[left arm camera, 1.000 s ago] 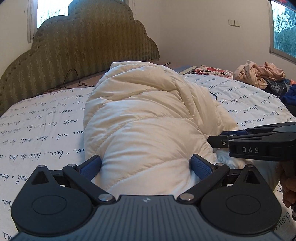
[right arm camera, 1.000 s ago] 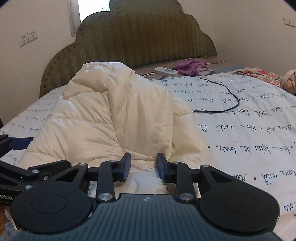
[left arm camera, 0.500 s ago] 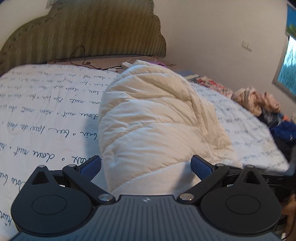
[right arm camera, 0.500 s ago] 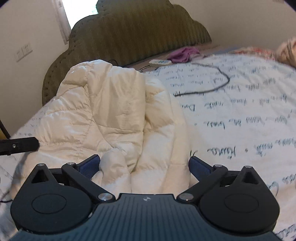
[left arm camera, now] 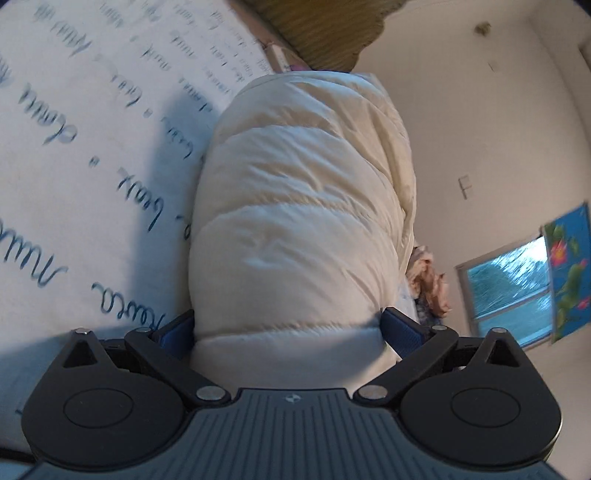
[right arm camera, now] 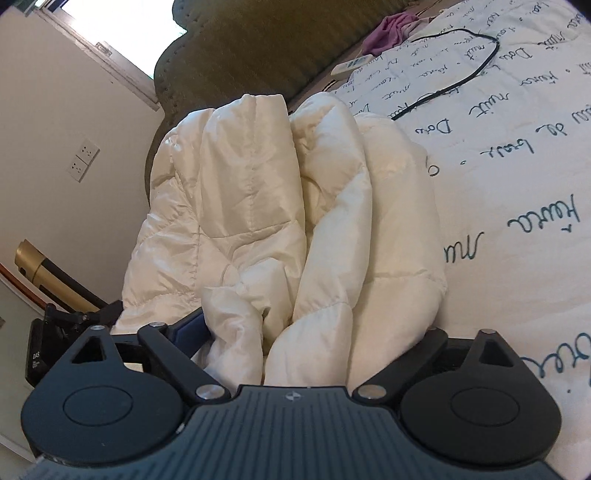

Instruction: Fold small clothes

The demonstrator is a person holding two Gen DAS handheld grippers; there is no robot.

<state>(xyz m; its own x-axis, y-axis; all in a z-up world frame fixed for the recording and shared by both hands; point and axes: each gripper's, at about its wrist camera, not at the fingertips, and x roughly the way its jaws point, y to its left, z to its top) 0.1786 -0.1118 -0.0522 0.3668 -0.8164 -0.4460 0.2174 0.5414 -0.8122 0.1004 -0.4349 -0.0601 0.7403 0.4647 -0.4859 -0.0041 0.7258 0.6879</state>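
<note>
A cream quilted puffer jacket (left arm camera: 299, 206) lies bundled lengthwise on the white bedsheet (left arm camera: 74, 155) with blue handwriting print. My left gripper (left arm camera: 288, 332) is open wide, with its blue-padded fingers (left arm camera: 400, 330) on either side of the jacket's near end. The jacket also shows in the right wrist view (right arm camera: 280, 221), folded in thick rolls. My right gripper (right arm camera: 306, 332) is open wide around the jacket's near end; its right finger is hidden by fabric. The left gripper (right arm camera: 55, 332) shows at the far left of the right wrist view.
A green padded headboard (right arm camera: 258, 40) stands behind the bed. A black cable (right arm camera: 454, 85), a white remote (right arm camera: 351, 64) and a purple cloth (right arm camera: 388, 31) lie near it. A pile of clothes (left arm camera: 428, 280) sits beyond the jacket, under a window (left arm camera: 509, 284).
The right gripper opened wide from a narrow gap a second ago. Both views have tilted strongly and moved closer to the jacket. The left gripper stays open around the jacket's end.
</note>
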